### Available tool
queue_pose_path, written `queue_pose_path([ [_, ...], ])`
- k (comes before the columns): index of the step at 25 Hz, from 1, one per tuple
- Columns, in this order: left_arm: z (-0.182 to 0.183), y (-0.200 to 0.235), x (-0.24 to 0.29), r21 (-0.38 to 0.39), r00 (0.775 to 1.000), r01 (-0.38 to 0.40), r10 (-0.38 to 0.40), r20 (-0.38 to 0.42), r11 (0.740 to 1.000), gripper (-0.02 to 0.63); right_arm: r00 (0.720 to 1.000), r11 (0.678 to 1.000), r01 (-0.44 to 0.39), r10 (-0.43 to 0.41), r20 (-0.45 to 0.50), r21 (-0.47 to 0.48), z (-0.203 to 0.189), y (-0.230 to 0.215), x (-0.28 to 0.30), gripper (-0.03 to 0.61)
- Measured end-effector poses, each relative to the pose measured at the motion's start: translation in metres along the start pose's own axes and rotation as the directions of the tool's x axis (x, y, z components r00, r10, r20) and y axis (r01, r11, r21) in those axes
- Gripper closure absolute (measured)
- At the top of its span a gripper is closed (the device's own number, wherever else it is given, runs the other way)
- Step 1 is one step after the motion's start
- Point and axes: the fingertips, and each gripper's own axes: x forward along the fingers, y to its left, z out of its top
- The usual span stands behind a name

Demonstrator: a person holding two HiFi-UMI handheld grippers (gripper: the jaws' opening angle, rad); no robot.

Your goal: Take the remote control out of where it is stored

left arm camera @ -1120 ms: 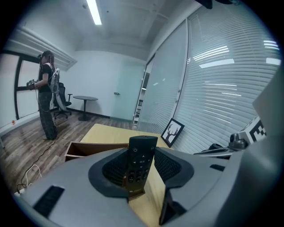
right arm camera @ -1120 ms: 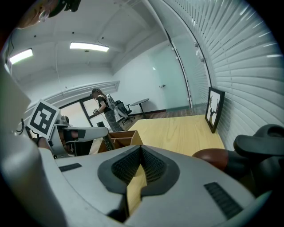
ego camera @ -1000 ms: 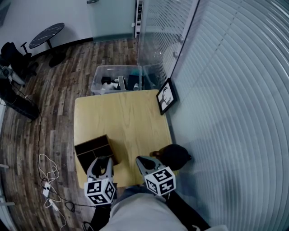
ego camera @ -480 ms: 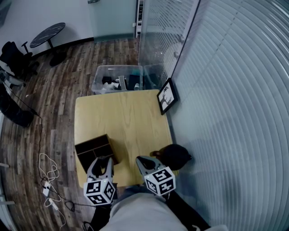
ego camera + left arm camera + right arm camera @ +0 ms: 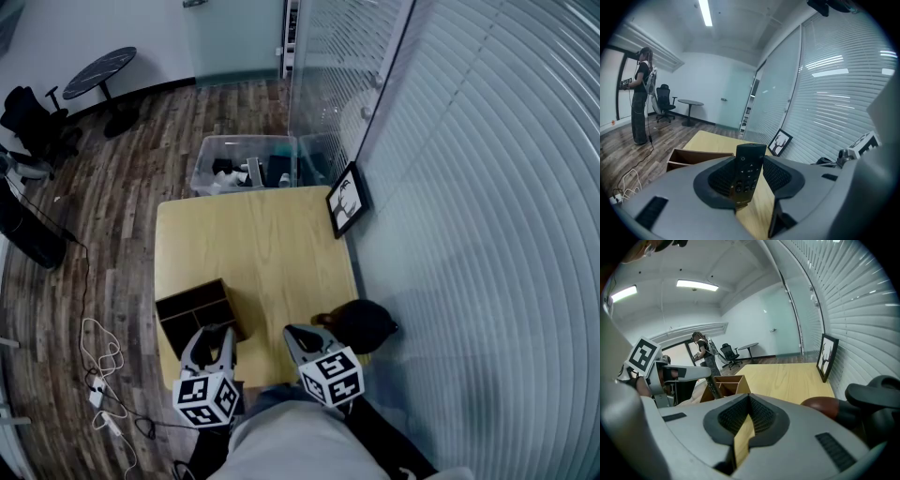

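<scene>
One bench [image 5: 262, 244] carries one open wooden box [image 5: 199, 314] and one framed picture [image 5: 346, 201], and two grippers hang over its near edge. The single remote control [image 5: 749, 161] stands upright between the left gripper's [image 5: 749, 172] jaws, clamped by both pads, clear of the box behind it. The right gripper's [image 5: 749, 417] jaws are clenched together on nothing.
</scene>
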Motion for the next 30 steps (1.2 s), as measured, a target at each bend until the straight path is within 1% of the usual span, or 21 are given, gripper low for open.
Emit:
queue_pose_path([
  [10, 0.0018, -0.0007, -0.0044, -0.007, 1.000, 0.006, -0.006, 0.008, 1.000, 0.426, 1.000, 1.000, 0.003, -0.003, 0.008, -0.030, 0.0023, 0.0033, -0.0022, 0.575],
  [18, 0.0032, 0.0012, -0.0053, -0.007, 1.000, 0.000, 0.000, 0.009, 1.000, 0.426, 1.000, 0.999, -0.007, 0.008, 0.008, -0.036, 0.0036, 0.0063, -0.0013, 0.575],
  [30, 0.0019, 0.0040, -0.0030, -0.011, 1.000, 0.004, -0.003, 0.015, 1.000, 0.426, 1.000, 0.999, 0.005, -0.005, 0.002, -0.039, -0.0003, 0.0037, 0.0029, 0.575],
])
